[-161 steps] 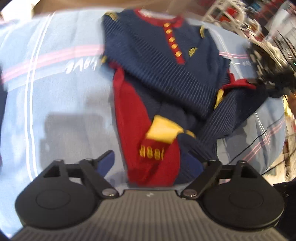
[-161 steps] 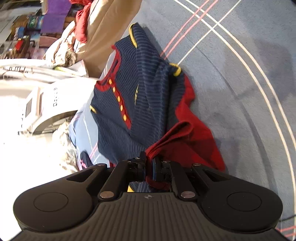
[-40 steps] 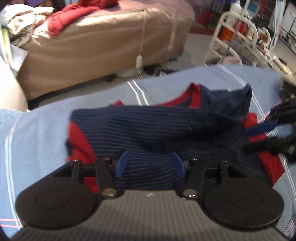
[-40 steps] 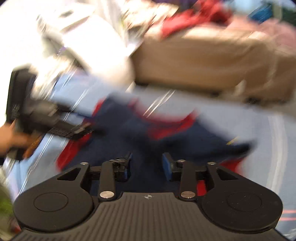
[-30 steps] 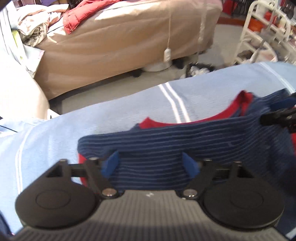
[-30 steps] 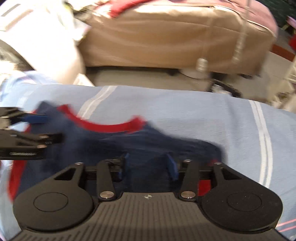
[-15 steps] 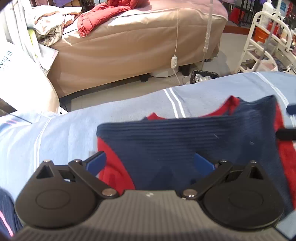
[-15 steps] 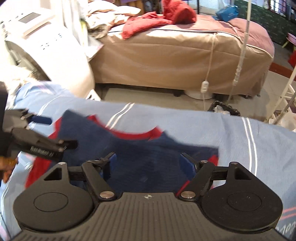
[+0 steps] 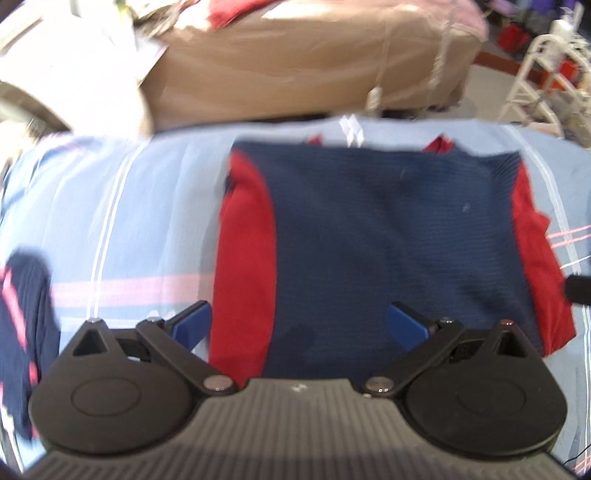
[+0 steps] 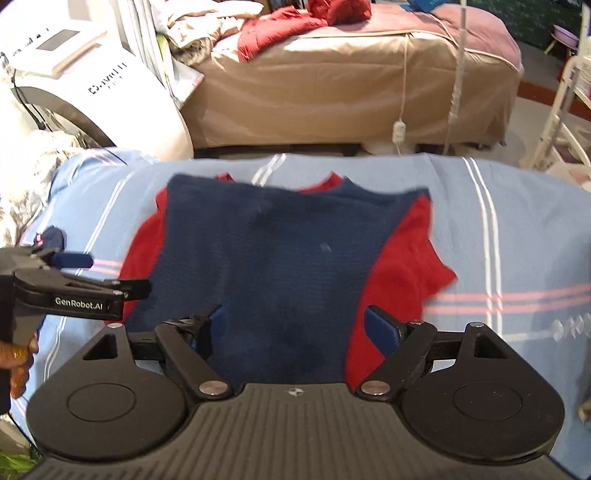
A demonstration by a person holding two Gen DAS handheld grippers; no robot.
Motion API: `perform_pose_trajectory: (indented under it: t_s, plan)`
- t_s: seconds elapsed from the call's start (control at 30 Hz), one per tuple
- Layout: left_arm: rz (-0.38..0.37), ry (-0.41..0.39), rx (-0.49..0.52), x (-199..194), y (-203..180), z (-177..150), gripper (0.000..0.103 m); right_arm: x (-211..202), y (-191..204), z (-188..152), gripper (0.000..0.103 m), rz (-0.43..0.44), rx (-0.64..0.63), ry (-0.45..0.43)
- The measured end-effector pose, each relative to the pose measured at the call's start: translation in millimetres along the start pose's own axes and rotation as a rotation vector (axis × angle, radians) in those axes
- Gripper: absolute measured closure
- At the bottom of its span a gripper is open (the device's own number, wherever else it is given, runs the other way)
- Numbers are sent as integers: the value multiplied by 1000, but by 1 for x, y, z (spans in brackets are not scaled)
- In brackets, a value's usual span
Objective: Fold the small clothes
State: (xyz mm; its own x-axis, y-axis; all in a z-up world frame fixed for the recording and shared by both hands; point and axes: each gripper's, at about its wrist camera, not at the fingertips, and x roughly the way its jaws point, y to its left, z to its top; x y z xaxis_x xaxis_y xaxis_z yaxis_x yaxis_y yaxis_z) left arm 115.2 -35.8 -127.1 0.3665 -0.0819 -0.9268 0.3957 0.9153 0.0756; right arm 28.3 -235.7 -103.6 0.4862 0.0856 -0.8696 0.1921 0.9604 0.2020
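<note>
A small navy striped shirt with red sleeves (image 9: 388,236) lies flat, back side up, on a light blue striped cloth (image 9: 122,229). It also shows in the right wrist view (image 10: 280,258). My left gripper (image 9: 299,325) is open and empty, over the shirt's near edge. My right gripper (image 10: 295,325) is open and empty, over the near edge toward the right red sleeve (image 10: 399,280). The left gripper also shows from the side in the right wrist view (image 10: 70,273), by the shirt's left sleeve.
Another dark navy garment (image 9: 26,317) lies at the cloth's left edge. Beyond the cloth stand a tan-covered bed (image 10: 351,85) with red clothes (image 10: 295,22), a white appliance (image 10: 74,85) and a white rack (image 10: 561,122).
Both grippers opened wide and let go of the shirt, then drew back toward its near edge. The shirt now lies spread flat.
</note>
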Motion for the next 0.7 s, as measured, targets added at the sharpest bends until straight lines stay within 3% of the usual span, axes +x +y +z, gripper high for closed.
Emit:
perform_pose_trajectory:
  t_s: [0.17,0.4,0.5,0.6,0.7]
  plan:
    - [-42,87,-50,2,-15,-32,0,-27,-20,-4,0,-106,8,17]
    - [-30,42,-82,-19,-46,-38,0,-67,-35,26,0,-199,-73,-118]
    - [-80,32,-166,-22,-57,-38,0,-56,-41,34,0,-132,-204,-86]
    - [-69,53,-273,-23,-71,-44,0,-34,-64,38,0,-23,-162,-11]
    - [-56,86,-302,-18,-98,-53,0,-13,-86,46,0,54,-147,89]
